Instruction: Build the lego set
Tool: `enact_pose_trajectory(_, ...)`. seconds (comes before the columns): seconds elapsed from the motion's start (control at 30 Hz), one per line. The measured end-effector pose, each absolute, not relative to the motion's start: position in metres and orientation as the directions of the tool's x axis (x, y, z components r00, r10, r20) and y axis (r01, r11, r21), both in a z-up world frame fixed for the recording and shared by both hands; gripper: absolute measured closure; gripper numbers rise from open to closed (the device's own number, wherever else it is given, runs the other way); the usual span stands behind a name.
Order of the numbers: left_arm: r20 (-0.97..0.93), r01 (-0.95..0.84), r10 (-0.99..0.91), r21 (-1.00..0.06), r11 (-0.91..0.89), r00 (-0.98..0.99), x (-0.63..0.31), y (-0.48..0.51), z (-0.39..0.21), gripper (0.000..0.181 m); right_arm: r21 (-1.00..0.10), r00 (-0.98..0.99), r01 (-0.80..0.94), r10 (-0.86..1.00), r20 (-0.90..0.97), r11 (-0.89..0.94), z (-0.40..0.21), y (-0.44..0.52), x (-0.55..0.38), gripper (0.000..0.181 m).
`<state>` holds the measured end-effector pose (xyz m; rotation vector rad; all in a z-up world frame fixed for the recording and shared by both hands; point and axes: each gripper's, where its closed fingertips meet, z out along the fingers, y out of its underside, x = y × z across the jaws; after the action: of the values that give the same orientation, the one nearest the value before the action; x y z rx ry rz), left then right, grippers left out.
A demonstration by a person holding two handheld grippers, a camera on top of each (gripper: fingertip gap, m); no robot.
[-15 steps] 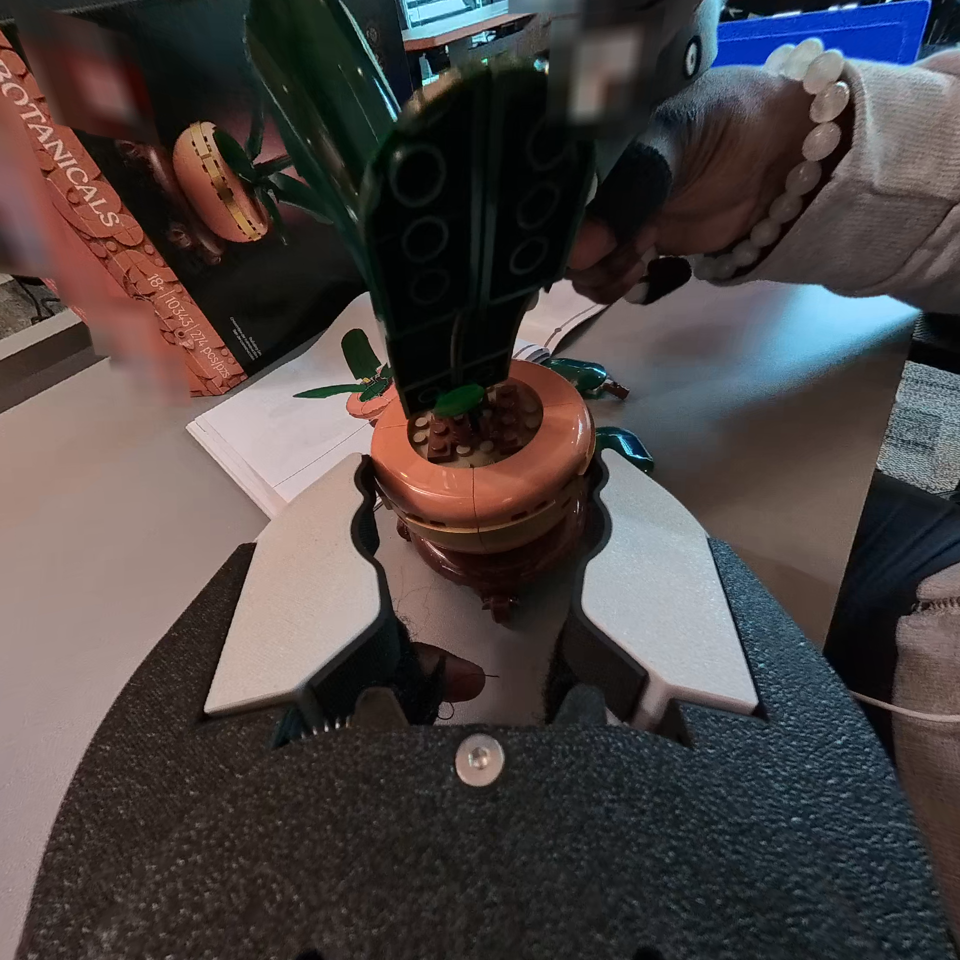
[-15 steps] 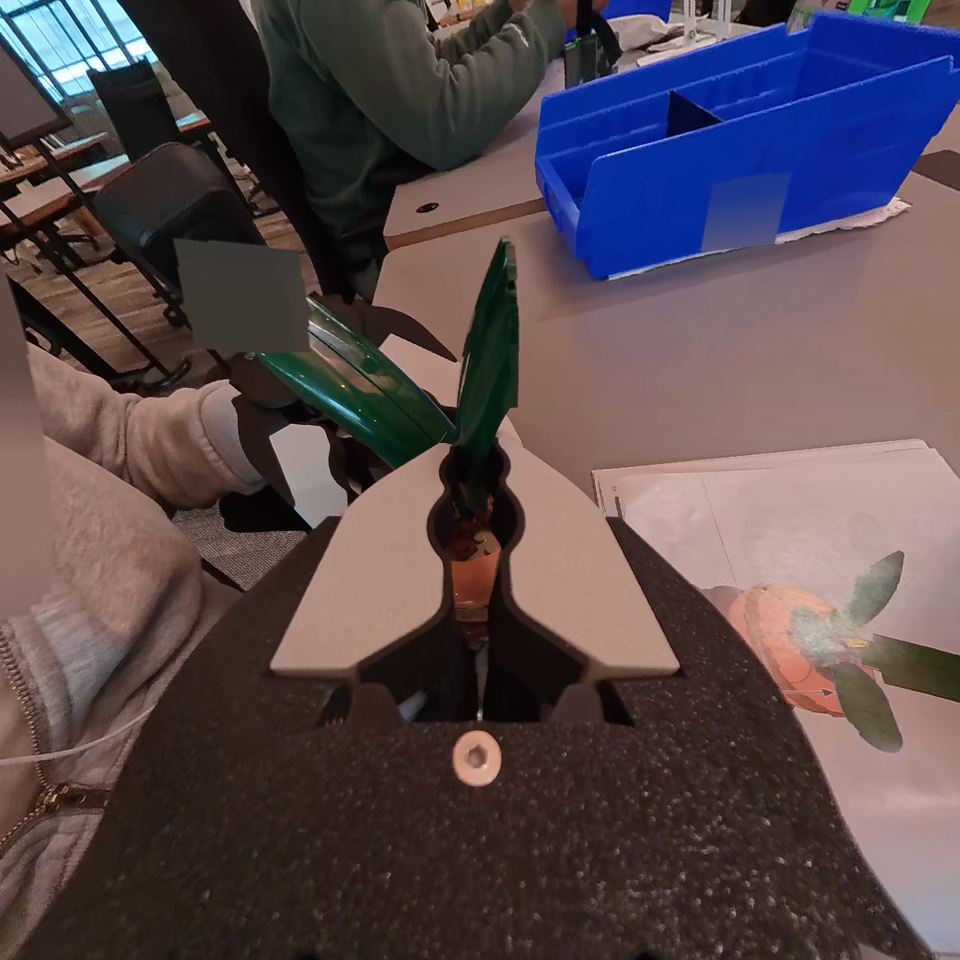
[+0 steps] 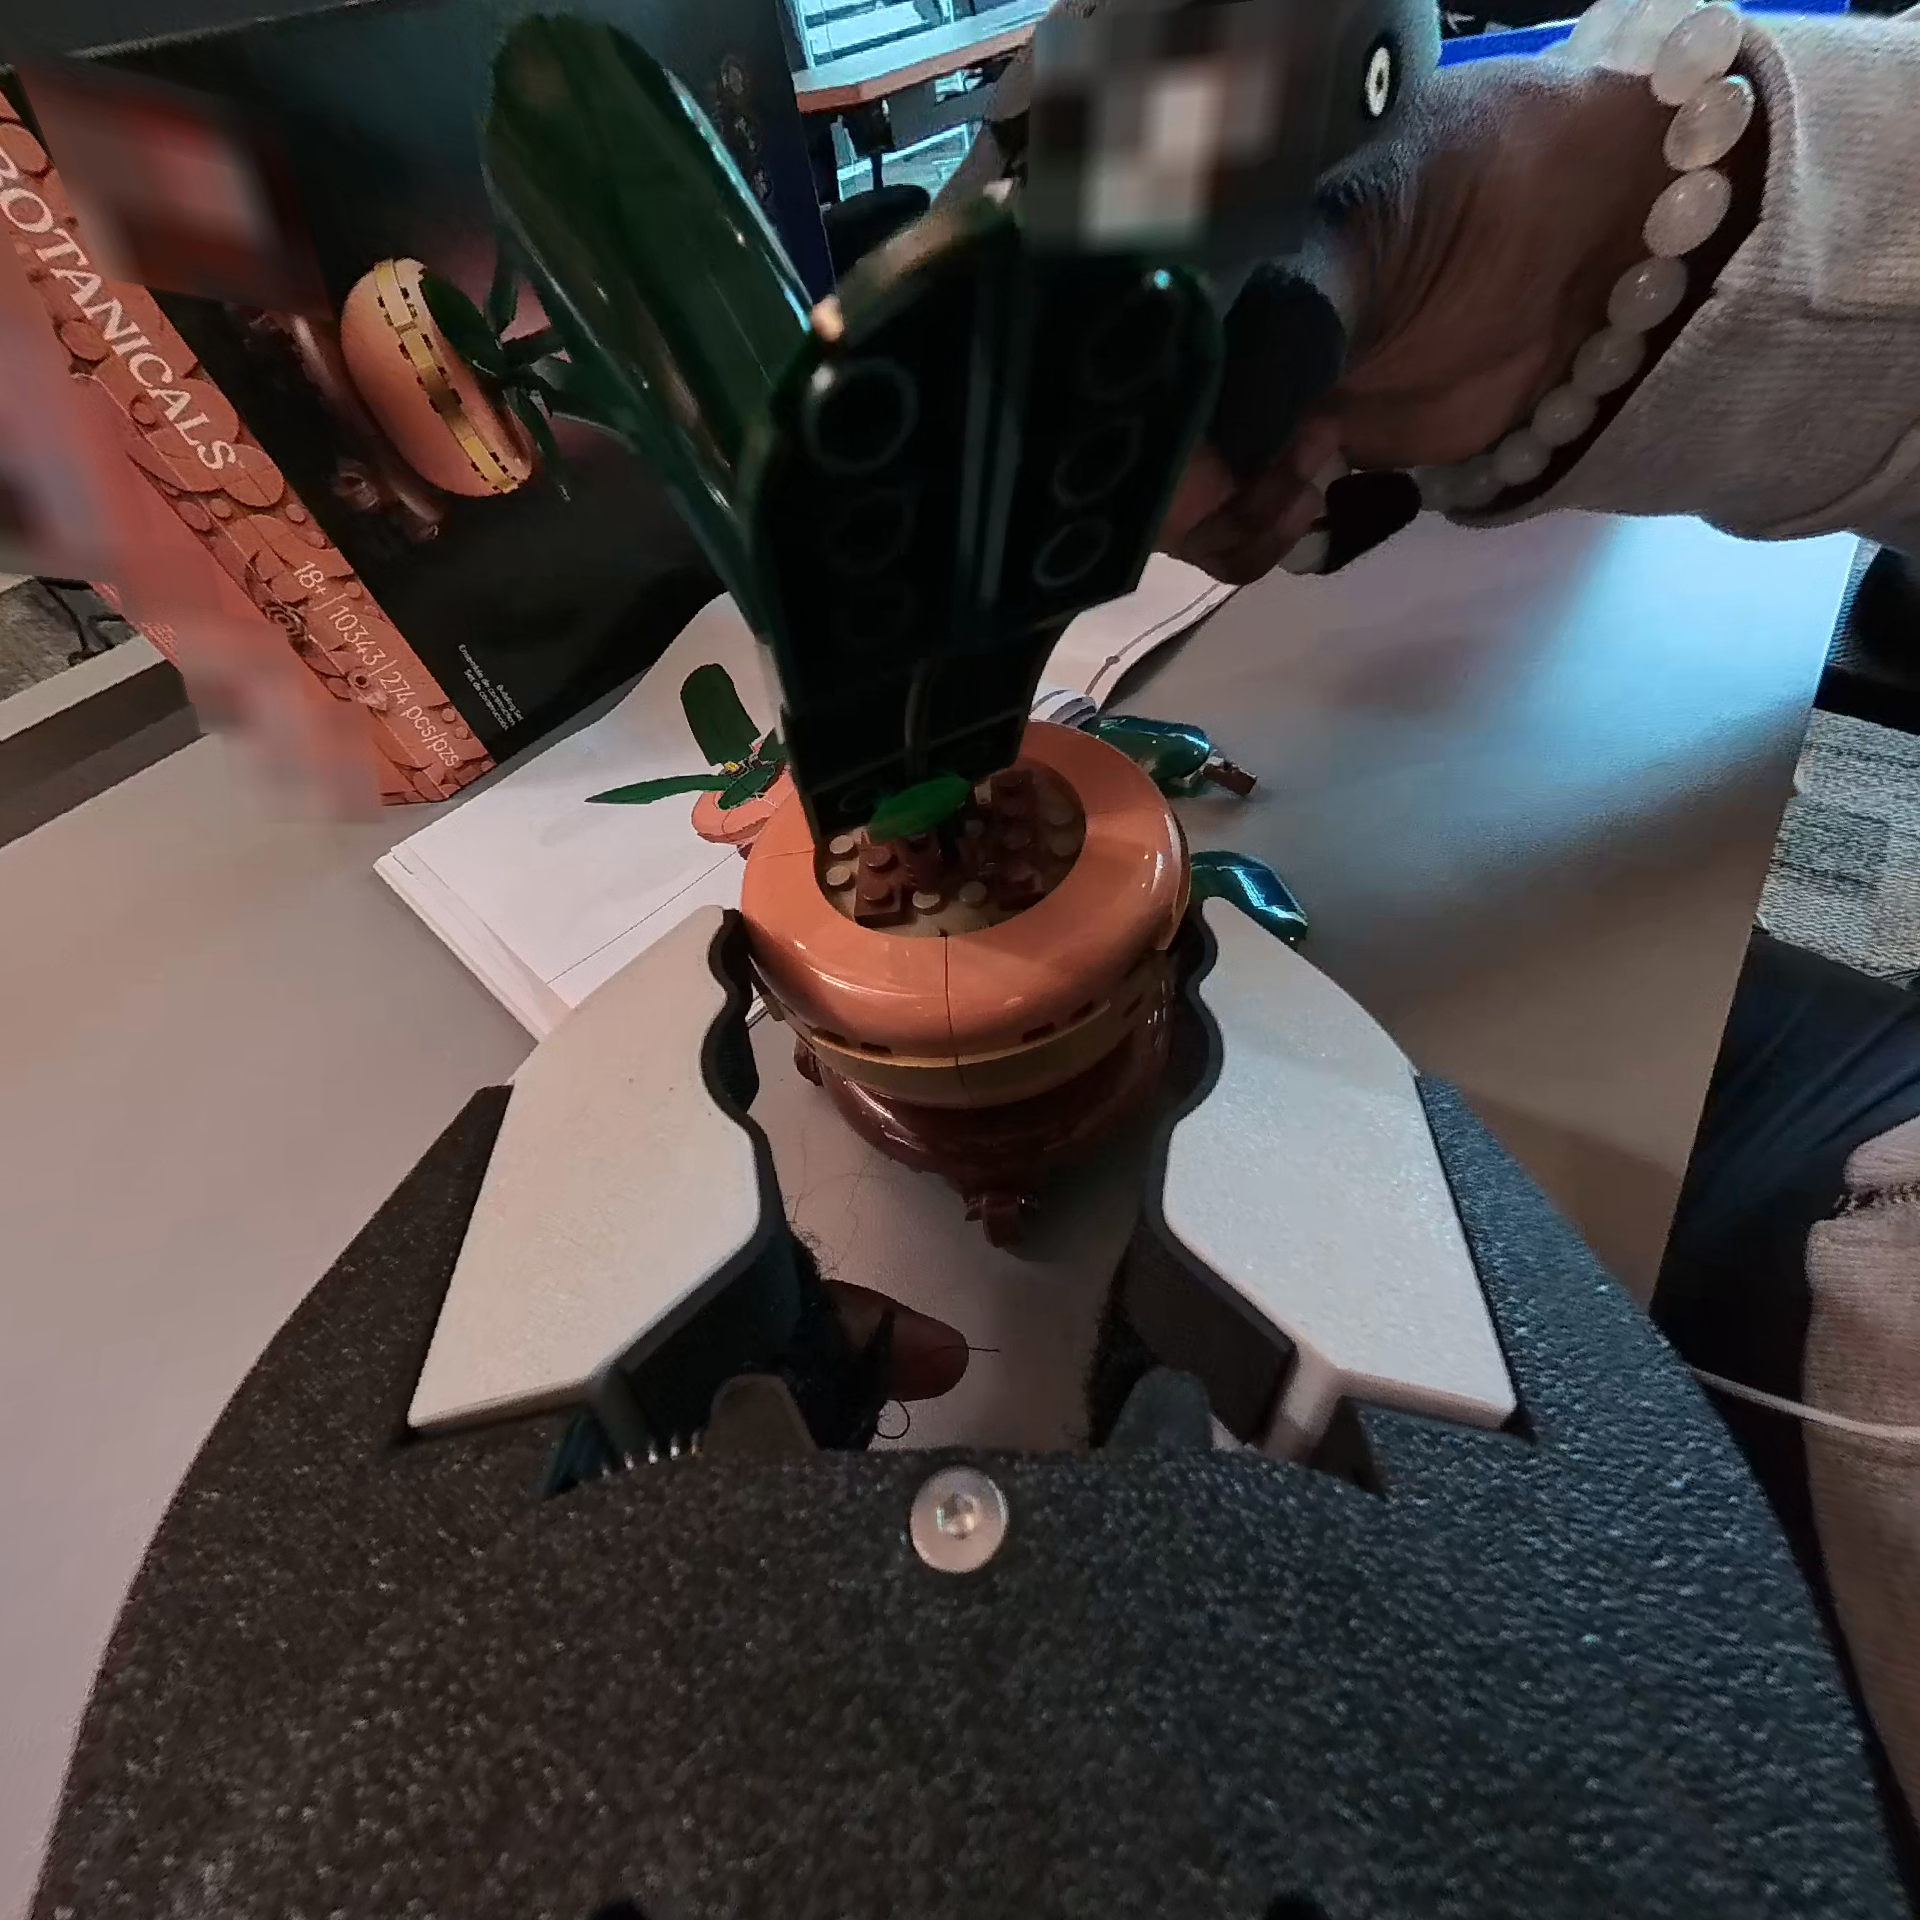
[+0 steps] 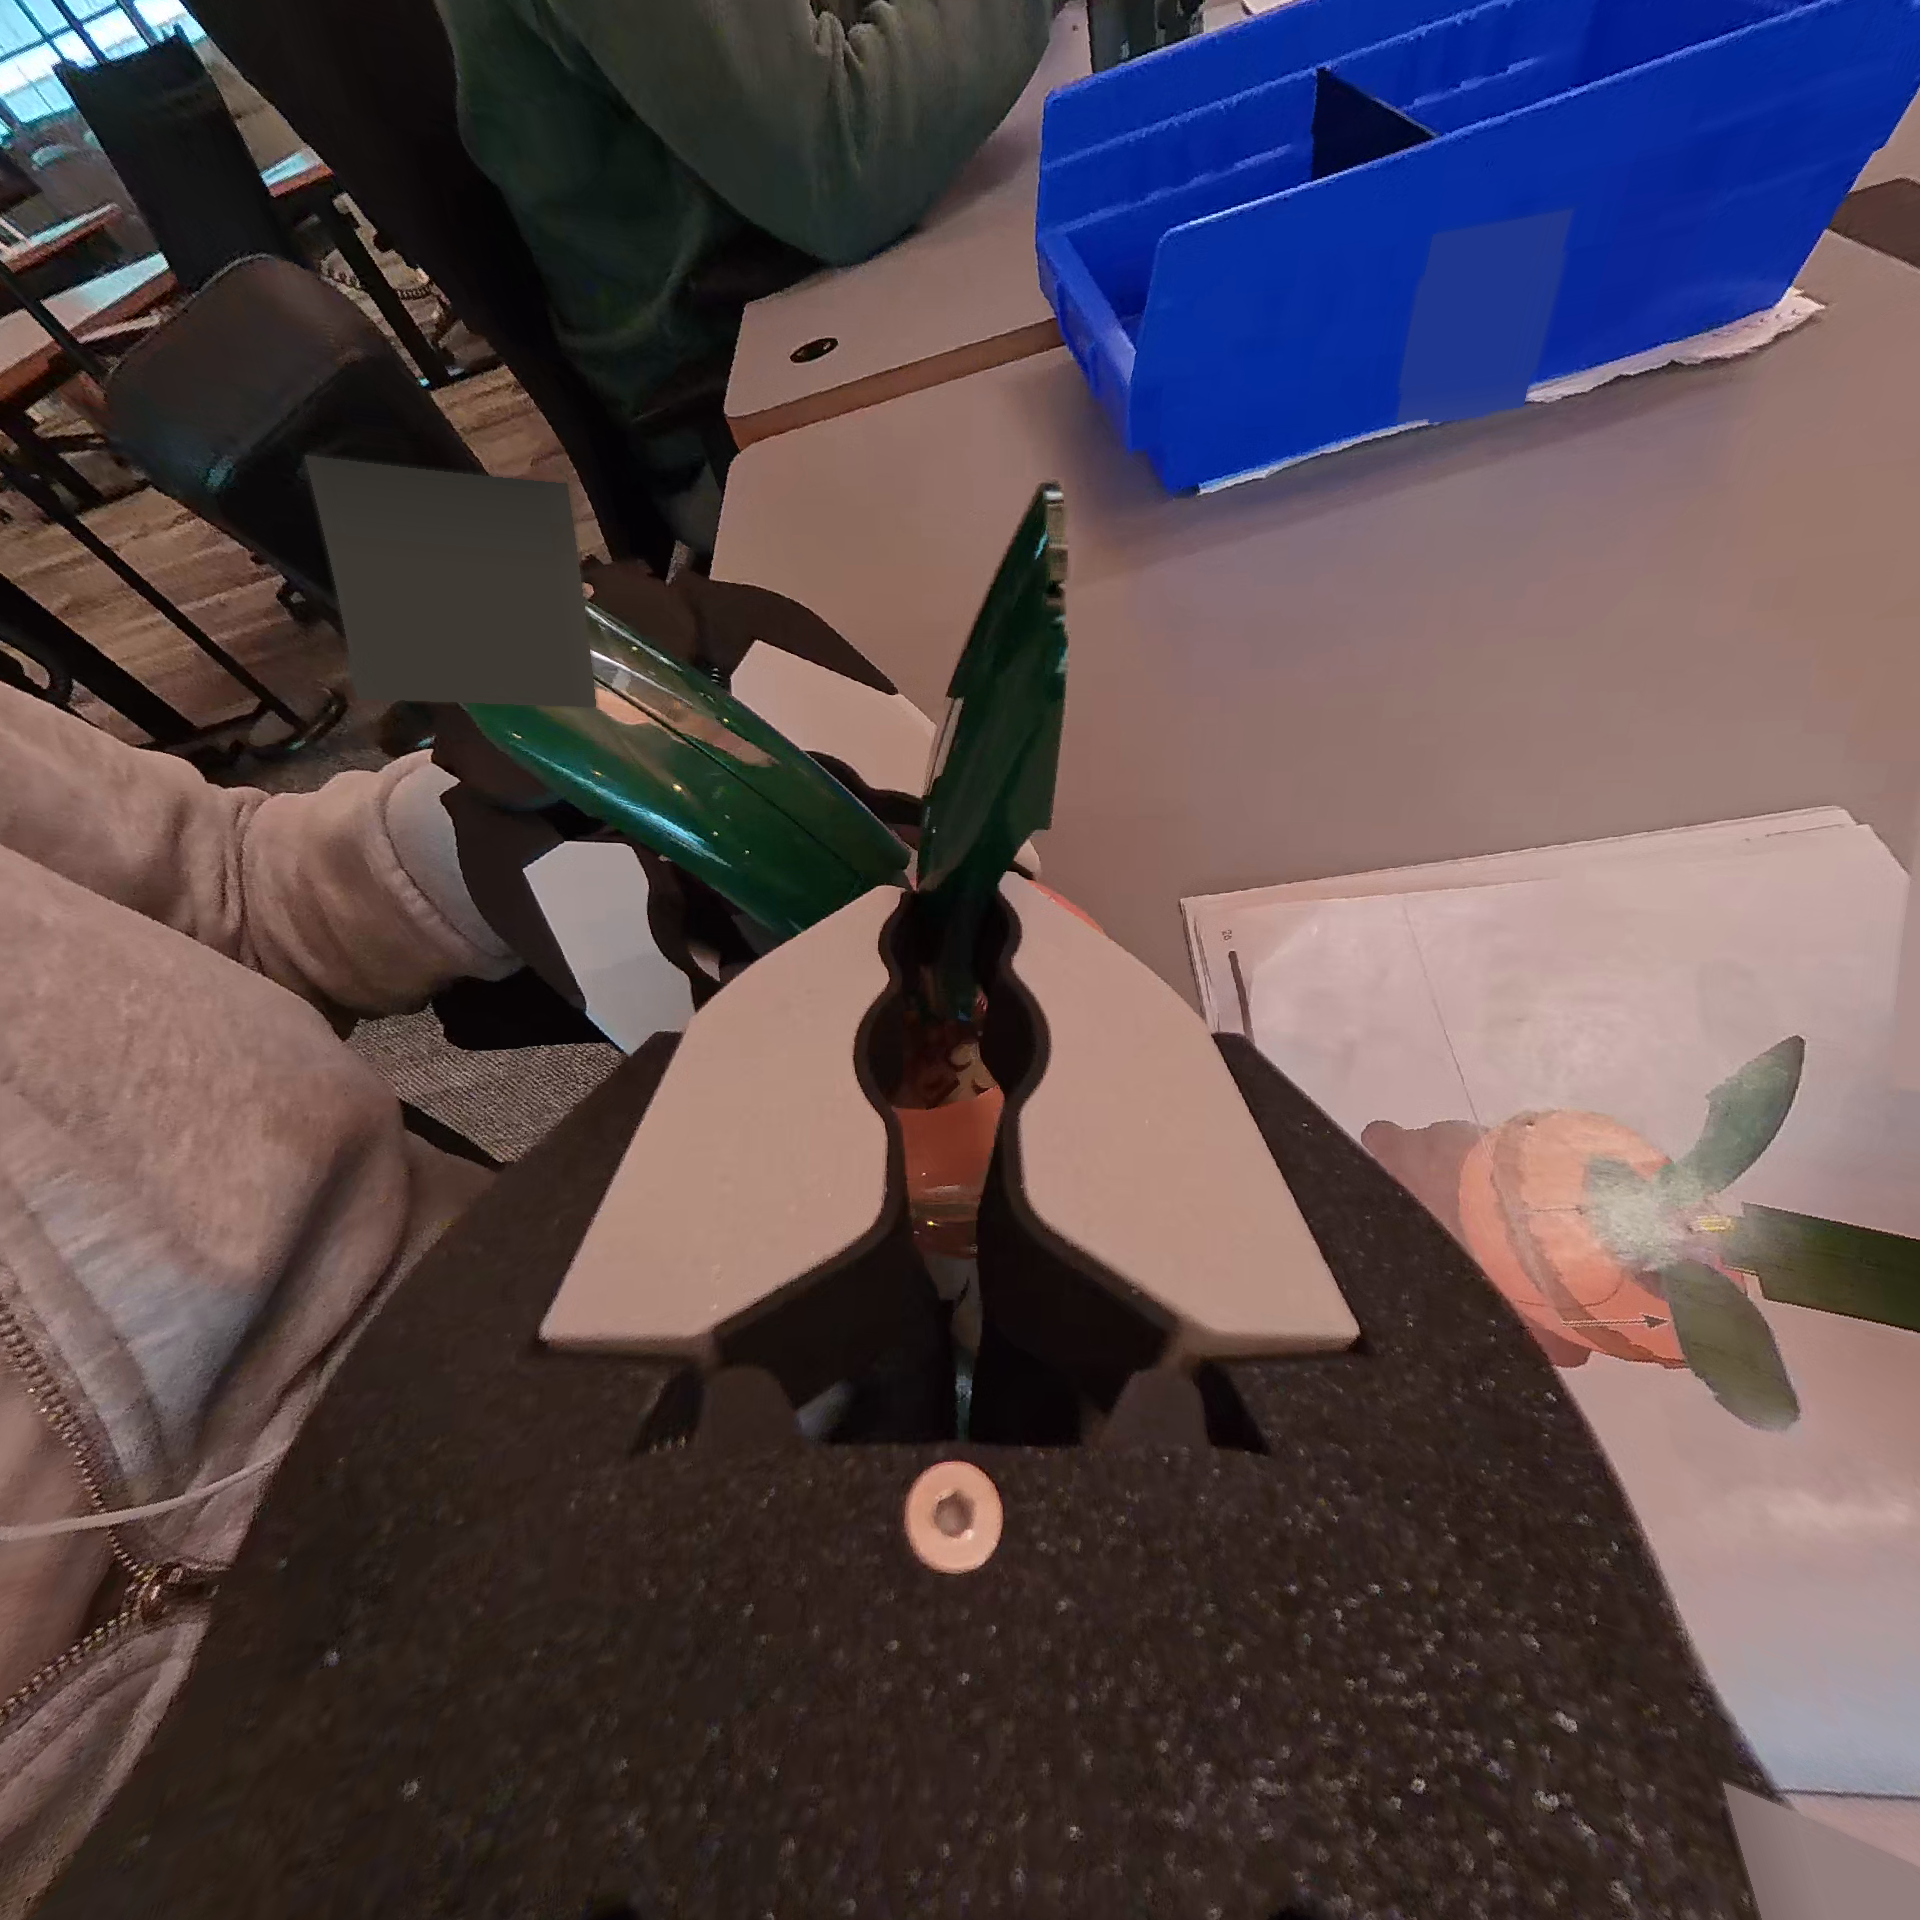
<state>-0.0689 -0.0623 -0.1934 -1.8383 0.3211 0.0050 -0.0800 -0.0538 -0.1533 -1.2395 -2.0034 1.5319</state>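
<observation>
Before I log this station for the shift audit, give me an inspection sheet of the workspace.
Surface: grey table, bare at the left.
Job's things: lego pot upright; dark green leaf standing in it; instruction booklet open; set box upright.
Clutter: loose teal pieces behind the pot.
Grippers: left gripper around the pot; right gripper shut on the leaf.
Cables: thin white cord.
Surroundings: blue bin, seated person, chair.

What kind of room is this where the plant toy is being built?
Probably a shared office or workroom. Grey desks stand pushed together, another person in a green top sits at the next one, black office chairs stand behind, and a blue parts bin rests on the desk.
</observation>
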Motion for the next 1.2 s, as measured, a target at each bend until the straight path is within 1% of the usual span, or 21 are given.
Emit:
enact_pose_trajectory(0.13,-0.17,-0.224,-0.217,-0.942,-0.252,0.961,-0.069,-0.062,-0.193,0.103,-0.89,-0.584,0.449,0.78,-0.226,0.078,-0.153,-0.052,-0.08,0.171)
enact_pose_trajectory(0.2,-0.17,-0.224,-0.217,-0.941,-0.252,0.961,-0.069,-0.062,-0.193,0.103,-0.901,-0.603,0.427,0.766,-0.224,0.073,-0.151,-0.053,-0.08,0.16)
enact_pose_trajectory(0.27,-0.172,-0.225,-0.217,-0.941,-0.252,0.961,-0.069,-0.062,-0.193,0.103,-0.911,-0.623,0.411,0.741,-0.251,0.037,-0.148,-0.054,-0.078,0.155)
enact_pose_trajectory(0.47,-0.195,-0.246,-0.209,-0.935,-0.254,0.958,-0.069,-0.062,-0.195,0.102,-0.929,-0.632,0.365,0.715,-0.3,-0.066,-0.139,-0.038,-0.072,0.154)
enact_pose_trajectory(0.53,-0.216,-0.264,-0.199,-0.93,-0.257,0.956,-0.069,-0.062,-0.195,0.102,-0.929,-0.628,0.363,0.718,-0.301,-0.072,-0.138,-0.031,-0.064,0.155)
enact_pose_trajectory(0.6,-0.242,-0.285,-0.186,-0.922,-0.26,0.952,-0.069,-0.061,-0.196,0.102,-0.925,-0.61,0.379,0.743,-0.276,-0.032,-0.143,-0.023,-0.055,0.156)
enact_pose_trajectory(0.7,-0.273,-0.311,-0.17,-0.913,-0.265,0.947,-0.069,-0.061,-0.198,0.102,-0.909,-0.598,0.409,0.776,-0.2,0.08,-0.158,-0.019,-0.04,0.159)
enact_pose_trajectory(0.77,-0.273,-0.311,-0.171,-0.912,-0.266,0.947,-0.069,-0.062,-0.198,0.102,-0.886,-0.598,0.447,0.779,-0.189,0.128,-0.173,-0.024,-0.032,0.156)
enact_pose_trajectory(0.83,-0.262,-0.302,-0.178,-0.916,-0.265,0.949,-0.069,-0.063,-0.197,0.102,-0.875,-0.599,0.457,0.783,-0.171,0.158,-0.186,-0.032,-0.03,0.158)
enact_pose_trajectory(1.0,-0.239,-0.277,-0.162,-0.921,-0.275,0.957,-0.071,-0.066,-0.197,0.103,-0.89,-0.566,0.424,0.816,-0.114,0.17,-0.19,-0.043,-0.042,0.162)
enact_pose_trajectory(1.2,-0.237,-0.281,-0.182,-0.921,-0.271,0.954,-0.071,-0.067,-0.197,0.103,-0.892,-0.592,0.431,0.788,-0.17,0.132,-0.188,-0.045,-0.041,0.163)
